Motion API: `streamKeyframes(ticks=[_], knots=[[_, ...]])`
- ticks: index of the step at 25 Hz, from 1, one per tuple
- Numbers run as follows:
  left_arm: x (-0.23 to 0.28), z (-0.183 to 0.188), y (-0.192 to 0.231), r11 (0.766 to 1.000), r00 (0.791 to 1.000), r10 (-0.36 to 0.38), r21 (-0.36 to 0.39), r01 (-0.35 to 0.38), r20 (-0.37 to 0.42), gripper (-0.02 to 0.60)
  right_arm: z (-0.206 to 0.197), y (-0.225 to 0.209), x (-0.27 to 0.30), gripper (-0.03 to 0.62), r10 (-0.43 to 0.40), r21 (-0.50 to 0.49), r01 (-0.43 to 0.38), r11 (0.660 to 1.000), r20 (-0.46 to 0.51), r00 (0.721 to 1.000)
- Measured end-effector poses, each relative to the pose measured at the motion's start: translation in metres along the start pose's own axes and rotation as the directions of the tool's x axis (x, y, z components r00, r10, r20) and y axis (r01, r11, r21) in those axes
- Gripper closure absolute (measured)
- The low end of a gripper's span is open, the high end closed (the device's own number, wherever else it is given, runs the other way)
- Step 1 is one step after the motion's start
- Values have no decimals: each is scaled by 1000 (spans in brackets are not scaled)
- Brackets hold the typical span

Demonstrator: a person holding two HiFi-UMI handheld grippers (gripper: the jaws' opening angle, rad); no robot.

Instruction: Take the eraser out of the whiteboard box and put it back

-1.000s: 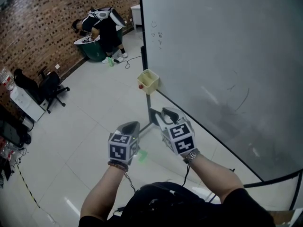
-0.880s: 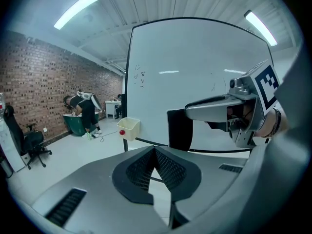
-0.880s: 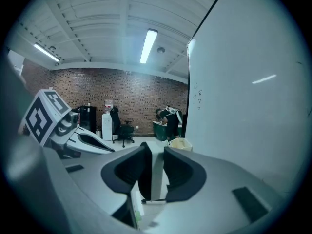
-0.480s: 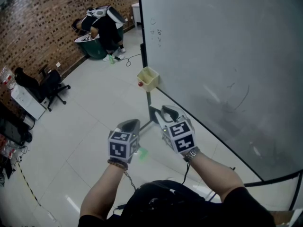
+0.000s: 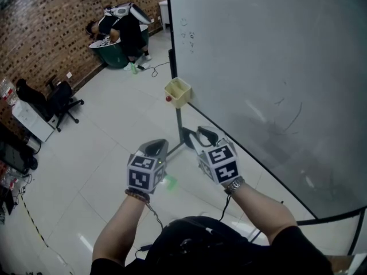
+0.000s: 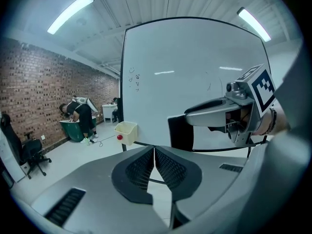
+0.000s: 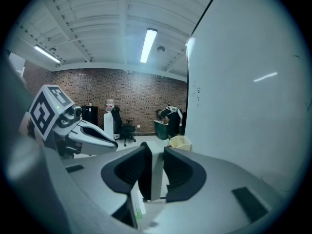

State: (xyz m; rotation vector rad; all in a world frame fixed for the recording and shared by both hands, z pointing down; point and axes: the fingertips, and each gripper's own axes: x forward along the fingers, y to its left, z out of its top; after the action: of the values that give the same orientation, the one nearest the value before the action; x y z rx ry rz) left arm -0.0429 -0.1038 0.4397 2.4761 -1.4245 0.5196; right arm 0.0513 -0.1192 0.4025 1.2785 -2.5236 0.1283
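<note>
Tiled floor beside a standing whiteboard [image 5: 269,67]. Left gripper [image 6: 154,152] pressed together, nothing in it. Right gripper [image 7: 155,152] pinching the eraser [image 6: 181,133], well apart from the yellow box [image 5: 178,91] on the whiteboard's lower edge.

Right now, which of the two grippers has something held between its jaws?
The right gripper: its jaws clamp the flat eraser. The left gripper is different: its jaws are shut against each other with nothing between them.
</note>
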Motion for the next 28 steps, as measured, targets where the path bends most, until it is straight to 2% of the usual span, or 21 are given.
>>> streamKeyframes(ticks=[5, 13, 18, 19, 28], knots=[[2, 8, -8, 998, 999, -39, 44, 39, 6, 508, -6, -4, -5, 447, 31, 8, -31, 999, -8, 999], [13, 13, -34, 987, 990, -142, 83, 139, 22, 402, -8, -10, -11, 447, 82, 13, -82, 997, 5, 997], [20, 12, -44, 979, 984, -176, 105, 174, 15, 374, -9, -10, -13, 447, 119, 10, -119, 993, 9, 993], [22, 10, -45, 978, 983, -181, 105, 179, 7, 351, -10, -10, -14, 447, 129, 8, -129, 992, 11, 992], [30, 10, -64, 960, 966, -259, 107, 258, -2, 334, -6, -7, -18, 447, 241, -8, -240, 971, 48, 969]])
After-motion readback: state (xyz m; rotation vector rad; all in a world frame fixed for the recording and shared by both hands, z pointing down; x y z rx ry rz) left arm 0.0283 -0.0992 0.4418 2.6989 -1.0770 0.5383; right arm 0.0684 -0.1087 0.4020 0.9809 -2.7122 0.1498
